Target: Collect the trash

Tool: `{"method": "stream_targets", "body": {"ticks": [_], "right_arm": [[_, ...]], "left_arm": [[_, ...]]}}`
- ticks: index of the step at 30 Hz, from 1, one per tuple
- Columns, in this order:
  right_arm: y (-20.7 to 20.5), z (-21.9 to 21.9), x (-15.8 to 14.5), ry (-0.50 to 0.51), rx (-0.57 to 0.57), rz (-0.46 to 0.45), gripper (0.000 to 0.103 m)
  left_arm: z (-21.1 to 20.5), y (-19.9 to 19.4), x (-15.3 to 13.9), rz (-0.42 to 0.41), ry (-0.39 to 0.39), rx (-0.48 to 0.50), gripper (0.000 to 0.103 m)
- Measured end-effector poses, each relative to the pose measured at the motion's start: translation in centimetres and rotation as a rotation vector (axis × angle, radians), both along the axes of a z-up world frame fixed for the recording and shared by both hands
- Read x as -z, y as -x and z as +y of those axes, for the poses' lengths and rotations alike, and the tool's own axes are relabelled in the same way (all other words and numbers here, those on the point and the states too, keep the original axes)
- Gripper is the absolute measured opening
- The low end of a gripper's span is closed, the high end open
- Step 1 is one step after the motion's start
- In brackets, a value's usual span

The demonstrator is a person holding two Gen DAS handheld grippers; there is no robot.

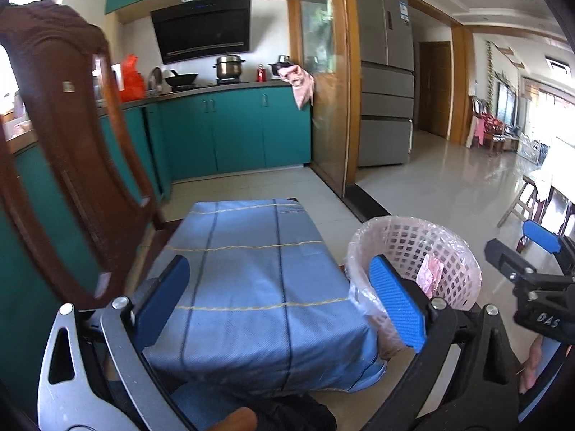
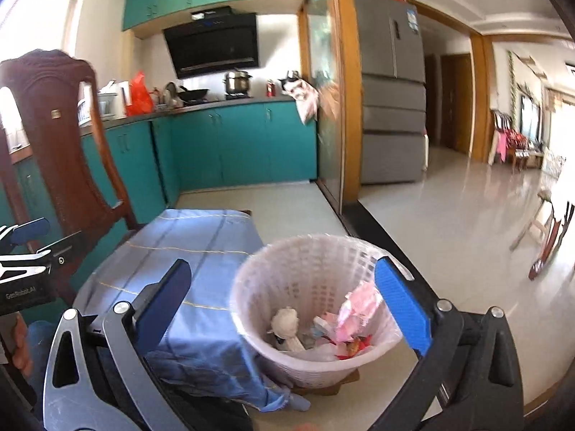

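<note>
L hand-held gripper (image 1: 280,301): jaws wide apart, nothing btwn them, above blue-cloth tabletop (image 1: 251,287). R hand-held gripper (image 2: 284,301): jaws likewise apart, empty, over white mesh wastebasket (image 2: 309,251) w/ plastic liner, on floor just beside tabletop's R edge. Trash inside basket: pink wrapper (image 2: 355,309), crumpled white tissue (image 2: 285,325). Wooden chair (image 1: 61,136) at L.

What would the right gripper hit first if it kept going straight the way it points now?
Probably the white basket: the open, empty right gripper aims into its near rim and the trash inside, though depth is uncertain.
</note>
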State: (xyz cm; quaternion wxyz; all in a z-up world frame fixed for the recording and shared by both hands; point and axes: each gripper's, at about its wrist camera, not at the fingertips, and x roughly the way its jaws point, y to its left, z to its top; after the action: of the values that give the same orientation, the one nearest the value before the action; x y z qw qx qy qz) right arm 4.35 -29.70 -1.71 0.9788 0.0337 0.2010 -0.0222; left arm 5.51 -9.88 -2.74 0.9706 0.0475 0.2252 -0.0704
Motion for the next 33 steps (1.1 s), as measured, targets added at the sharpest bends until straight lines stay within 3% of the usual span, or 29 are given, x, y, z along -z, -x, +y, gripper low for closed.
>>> {"method": "stream_targets", "body": {"ticks": [4, 14, 33], "right_arm": [[1.1, 2.0, -1.5, 0.015, -0.028, -0.06, 0.1], [4.5, 4.3, -4.1, 0.077, -0.036, -0.188, 0.1], [4.5, 4.8, -3.8, 0.082, -0.008, -0.171, 0.1]], "left_arm": [[1.3, 3.0, -1.5, -0.053, -0.011, -0.017, 0.1], [3.1, 6.2, -3.6, -0.124, 0.035, -0.019, 0.1], [3.9, 6.7, -4.3, -0.148, 0.057, -0.017, 0.1]]}}
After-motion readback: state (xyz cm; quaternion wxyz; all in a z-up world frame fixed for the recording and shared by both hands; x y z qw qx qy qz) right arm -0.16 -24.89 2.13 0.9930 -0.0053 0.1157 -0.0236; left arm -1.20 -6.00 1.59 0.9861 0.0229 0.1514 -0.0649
